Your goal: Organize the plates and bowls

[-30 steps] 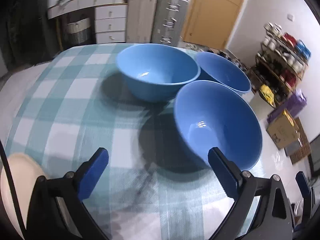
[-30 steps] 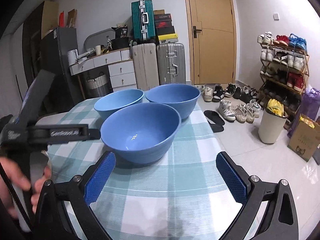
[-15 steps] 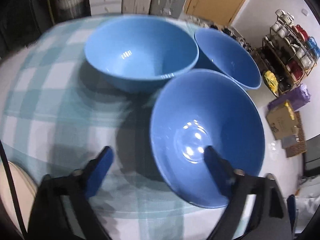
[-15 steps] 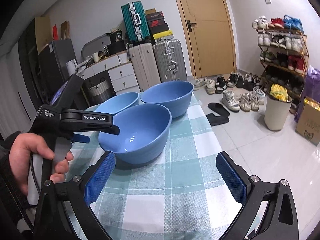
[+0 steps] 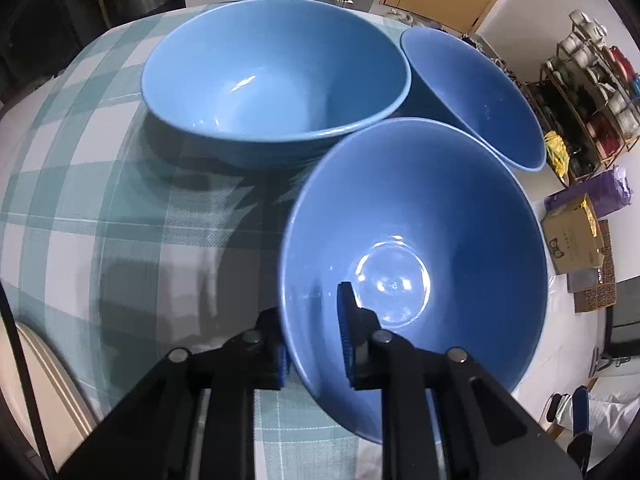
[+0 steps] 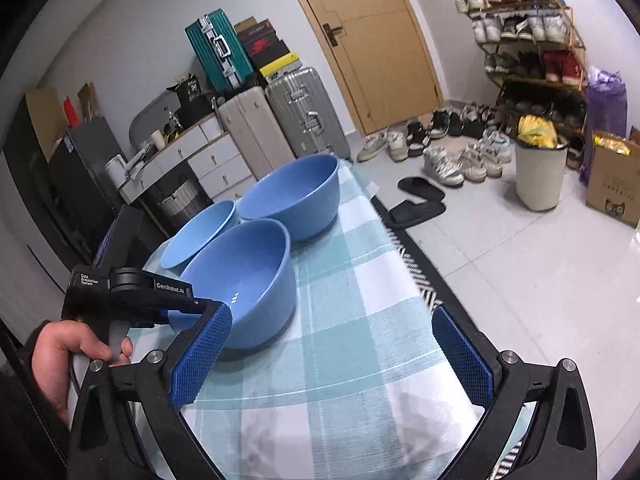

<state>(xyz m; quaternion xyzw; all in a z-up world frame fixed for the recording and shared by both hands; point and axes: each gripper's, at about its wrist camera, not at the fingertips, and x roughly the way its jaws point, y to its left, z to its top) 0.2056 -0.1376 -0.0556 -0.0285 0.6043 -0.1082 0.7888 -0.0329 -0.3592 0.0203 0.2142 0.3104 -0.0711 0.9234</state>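
Left hand-held gripper (image 5: 312,336) apparently clamps near bowl (image 5: 416,264) rim; right hand-held gripper (image 6: 332,356) spread.

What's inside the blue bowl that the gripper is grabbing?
The nearest blue bowl holds no food, only light glints and one finger of the left gripper, whose jaws pinch its rim. The wall under that finger is covered.

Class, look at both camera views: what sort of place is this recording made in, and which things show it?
Most likely a home, near the entry: a shoe rack, suitcases beside a wooden door, and blue bowls on a checked tablecloth.
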